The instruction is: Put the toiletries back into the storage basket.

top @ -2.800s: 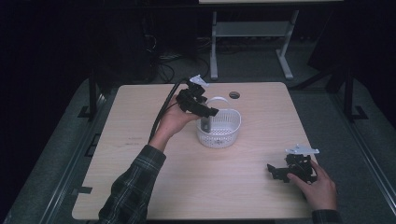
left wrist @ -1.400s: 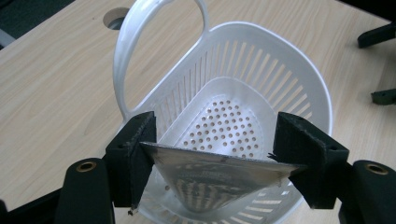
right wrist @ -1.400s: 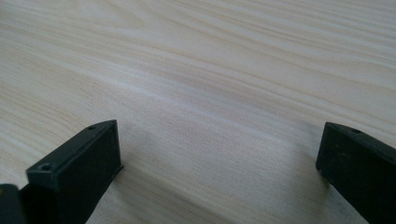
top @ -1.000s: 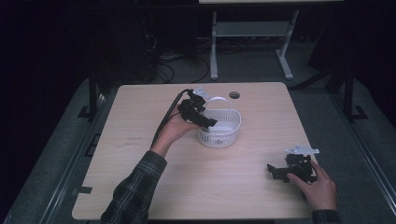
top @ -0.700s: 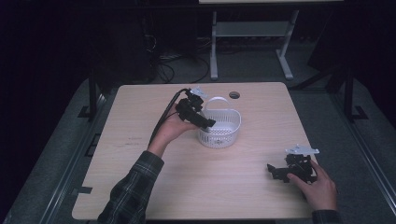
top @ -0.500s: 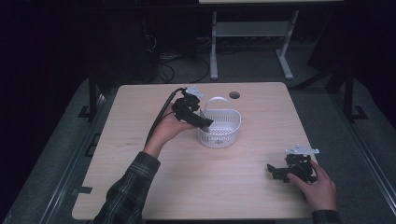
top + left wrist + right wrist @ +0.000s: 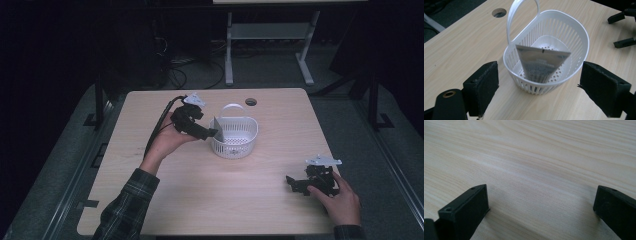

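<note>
your left gripper (image 7: 212, 133) hangs just beside the white basket (image 7: 235, 140), on the side nearer your left hand, its jaws spread wide after having just been opening, with nothing pressed between them. in the left gripper view the basket (image 7: 549, 57) sits ahead of and between the two pads, apart from both. a flat grey packet (image 7: 541, 62) stands in it, leaning on the near wall, wide sealed edge up, narrow end down on the perforated floor. its print is too blurred to read. the basket's loop handle (image 7: 521, 17) rises at the far rim.

your right gripper (image 7: 295, 184) rests low over the table (image 7: 200, 200), well apart from the basket, jaws wide apart and holding nothing; its view shows bare pale wood grain (image 7: 536, 170) between the pads.

beyond the basket a round cable hole (image 7: 251, 101) is cut in the tabletop. the room past the table is dark, with a white metal stand (image 7: 265, 35) and loose cables (image 7: 185, 65) on the grey floor.
</note>
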A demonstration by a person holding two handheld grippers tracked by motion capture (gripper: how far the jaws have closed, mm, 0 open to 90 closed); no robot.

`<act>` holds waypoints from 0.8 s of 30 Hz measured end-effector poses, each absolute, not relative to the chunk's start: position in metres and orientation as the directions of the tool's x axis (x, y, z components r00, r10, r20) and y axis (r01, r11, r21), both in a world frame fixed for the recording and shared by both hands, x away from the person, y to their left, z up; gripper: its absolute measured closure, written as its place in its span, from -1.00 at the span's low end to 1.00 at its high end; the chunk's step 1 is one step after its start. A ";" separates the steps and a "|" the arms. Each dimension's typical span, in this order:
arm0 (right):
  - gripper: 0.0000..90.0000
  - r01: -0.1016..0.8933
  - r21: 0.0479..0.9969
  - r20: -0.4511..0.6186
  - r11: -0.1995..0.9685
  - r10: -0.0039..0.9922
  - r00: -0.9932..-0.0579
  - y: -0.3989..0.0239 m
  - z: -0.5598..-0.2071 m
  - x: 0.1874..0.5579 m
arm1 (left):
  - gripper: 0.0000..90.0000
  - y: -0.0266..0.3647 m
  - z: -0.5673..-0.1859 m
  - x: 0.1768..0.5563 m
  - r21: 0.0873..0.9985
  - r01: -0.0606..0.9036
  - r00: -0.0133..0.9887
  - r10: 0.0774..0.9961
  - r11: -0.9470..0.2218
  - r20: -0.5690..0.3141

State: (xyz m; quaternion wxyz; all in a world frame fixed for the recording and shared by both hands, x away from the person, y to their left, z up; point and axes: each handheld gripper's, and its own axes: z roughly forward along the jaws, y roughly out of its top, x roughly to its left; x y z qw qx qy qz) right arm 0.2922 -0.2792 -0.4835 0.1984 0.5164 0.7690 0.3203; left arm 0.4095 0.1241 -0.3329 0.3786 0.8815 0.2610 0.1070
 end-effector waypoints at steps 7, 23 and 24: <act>-1.00 0.667 0.698 0.026 0.261 0.922 -0.388 -0.279 -0.484 0.292 | -0.68 0.143 -0.336 0.395 0.742 0.374 0.831 0.557 -0.556 -0.002; -1.00 0.667 0.698 0.025 0.262 0.921 -0.388 -0.279 -0.484 0.292 | -0.68 0.179 -0.355 0.364 0.749 0.381 0.799 0.600 -0.542 0.028; -1.00 0.667 0.697 0.026 0.261 0.922 -0.388 -0.279 -0.483 0.292 | -0.68 0.181 -0.357 0.362 0.747 0.381 0.799 0.601 -0.545 0.031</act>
